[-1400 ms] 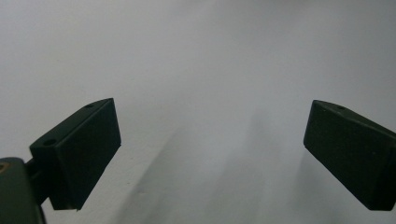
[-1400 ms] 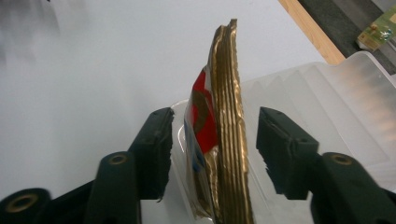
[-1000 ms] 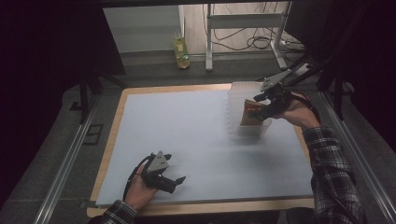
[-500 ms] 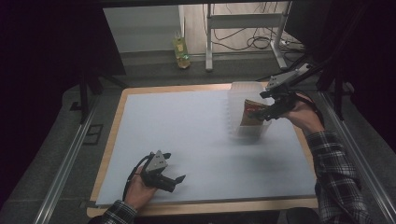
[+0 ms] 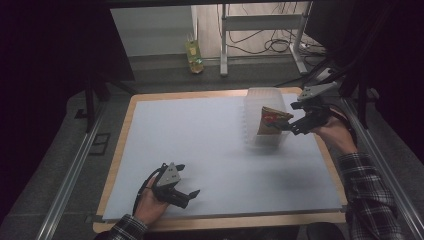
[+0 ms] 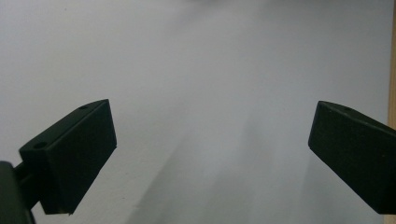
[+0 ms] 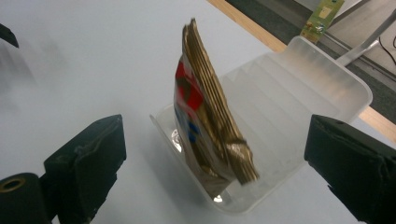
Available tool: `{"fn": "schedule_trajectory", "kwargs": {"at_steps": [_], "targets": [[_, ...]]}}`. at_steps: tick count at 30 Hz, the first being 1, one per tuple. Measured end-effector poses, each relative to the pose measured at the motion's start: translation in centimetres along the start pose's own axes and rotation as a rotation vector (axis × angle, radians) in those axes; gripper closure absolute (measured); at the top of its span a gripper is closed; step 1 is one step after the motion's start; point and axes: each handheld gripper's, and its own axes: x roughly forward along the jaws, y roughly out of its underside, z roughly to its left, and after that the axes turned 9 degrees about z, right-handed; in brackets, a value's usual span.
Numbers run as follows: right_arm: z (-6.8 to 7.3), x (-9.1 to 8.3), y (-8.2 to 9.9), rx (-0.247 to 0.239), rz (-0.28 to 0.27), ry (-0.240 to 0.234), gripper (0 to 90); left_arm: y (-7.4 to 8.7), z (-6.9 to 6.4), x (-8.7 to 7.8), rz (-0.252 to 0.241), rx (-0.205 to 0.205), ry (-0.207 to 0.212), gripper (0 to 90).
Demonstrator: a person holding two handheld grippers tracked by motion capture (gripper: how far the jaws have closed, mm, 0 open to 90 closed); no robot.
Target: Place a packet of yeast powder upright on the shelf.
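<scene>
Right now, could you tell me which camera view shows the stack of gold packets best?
The right gripper view: the gold packets stand on edge in the clear plastic bin, close and sharp. The high view shows them small and distant. The left gripper view faces bare white mat.

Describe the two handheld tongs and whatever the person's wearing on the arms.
Both tongs, left and right, are black with two blocky black jaws and a grey three-cornered plate on top. A dark cable trails from the left one. The sleeves are dark plaid.
</scene>
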Motion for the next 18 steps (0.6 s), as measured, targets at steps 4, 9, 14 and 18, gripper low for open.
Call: {"fn": "schedule_trajectory", "kwargs": {"at_steps": [4, 9, 14, 18], "targets": [[0.2, -0.2, 1.0, 0.029, -0.001, 0.007, 4.9, 0.0, 0.0, 0.0, 0.005, -0.001, -0.005, 1.2], [0.5, -0.2, 2.0, 0.047, -0.005, 0.01, 4.8, 0.0, -0.1, 0.1, 0.01, 0.004, -0.009, 1.2], [0.9, -0.2, 2.7, 0.057, -0.004, 0.013, 4.8, 0.0, -0.1, 0.0, 0.011, 0.002, -0.012, 1.2], [1.3, -0.3, 3.1, 0.063, -0.012, 0.012, 4.8, 0.0, -0.1, 0.0, 0.013, 0.003, -0.014, 1.2]]}}
